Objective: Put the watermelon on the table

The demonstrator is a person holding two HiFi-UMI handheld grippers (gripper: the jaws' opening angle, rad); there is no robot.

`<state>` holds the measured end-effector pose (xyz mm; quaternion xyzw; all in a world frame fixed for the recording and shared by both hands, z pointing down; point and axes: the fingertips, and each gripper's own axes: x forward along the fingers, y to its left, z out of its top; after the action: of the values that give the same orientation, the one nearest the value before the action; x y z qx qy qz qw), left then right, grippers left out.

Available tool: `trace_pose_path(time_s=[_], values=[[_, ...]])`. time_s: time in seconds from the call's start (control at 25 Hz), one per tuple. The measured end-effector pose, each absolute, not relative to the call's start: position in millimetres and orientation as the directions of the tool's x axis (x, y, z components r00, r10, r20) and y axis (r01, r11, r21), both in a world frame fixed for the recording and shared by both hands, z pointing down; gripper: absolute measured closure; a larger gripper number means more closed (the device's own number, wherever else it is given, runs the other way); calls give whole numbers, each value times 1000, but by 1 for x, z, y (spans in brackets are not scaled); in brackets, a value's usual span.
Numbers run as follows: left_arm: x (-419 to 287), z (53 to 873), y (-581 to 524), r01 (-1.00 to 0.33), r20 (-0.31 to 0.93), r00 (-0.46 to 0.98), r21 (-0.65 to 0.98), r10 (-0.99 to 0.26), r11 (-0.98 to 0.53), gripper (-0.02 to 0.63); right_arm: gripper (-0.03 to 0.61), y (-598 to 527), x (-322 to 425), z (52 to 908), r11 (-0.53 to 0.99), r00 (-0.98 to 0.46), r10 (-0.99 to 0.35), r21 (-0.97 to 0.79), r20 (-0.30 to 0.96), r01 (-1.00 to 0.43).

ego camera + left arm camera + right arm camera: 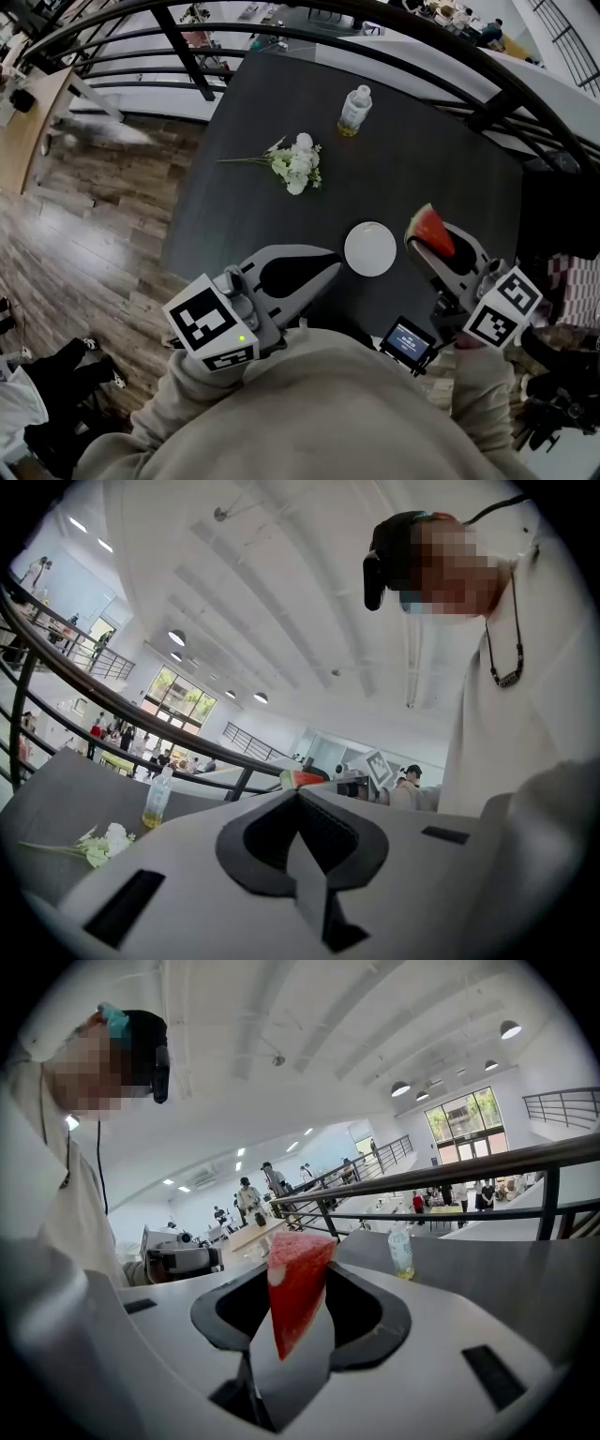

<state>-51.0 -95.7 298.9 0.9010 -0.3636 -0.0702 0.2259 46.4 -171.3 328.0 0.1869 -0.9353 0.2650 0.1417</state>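
The right gripper [439, 246] is clamping the watermelon [295, 1297], rind outward, over the table [422, 150] right of the plate [370, 248]; the left gripper [323, 269] is idling closed, empty

No legible txt — anywhere.

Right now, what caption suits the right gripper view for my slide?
Right gripper, jaws shut on a watermelon wedge, dark table beyond.

bottle [354, 111]: far end of table [441, 169]
flowers [296, 165]: mid-table, nearer than bottle, to its left
plate [370, 248]: near edge, between left gripper [330, 269] and right gripper [437, 251]
watermelon [429, 232]: in right gripper, just right of plate
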Motion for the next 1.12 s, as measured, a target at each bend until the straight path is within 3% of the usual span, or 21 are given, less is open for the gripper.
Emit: trace_pose_path(time_s=[1.12], values=[[-70, 329, -87, -703, 92, 625, 499, -775, -507, 609, 393, -171, 40, 414, 805, -852, -136, -445, 505, -393]])
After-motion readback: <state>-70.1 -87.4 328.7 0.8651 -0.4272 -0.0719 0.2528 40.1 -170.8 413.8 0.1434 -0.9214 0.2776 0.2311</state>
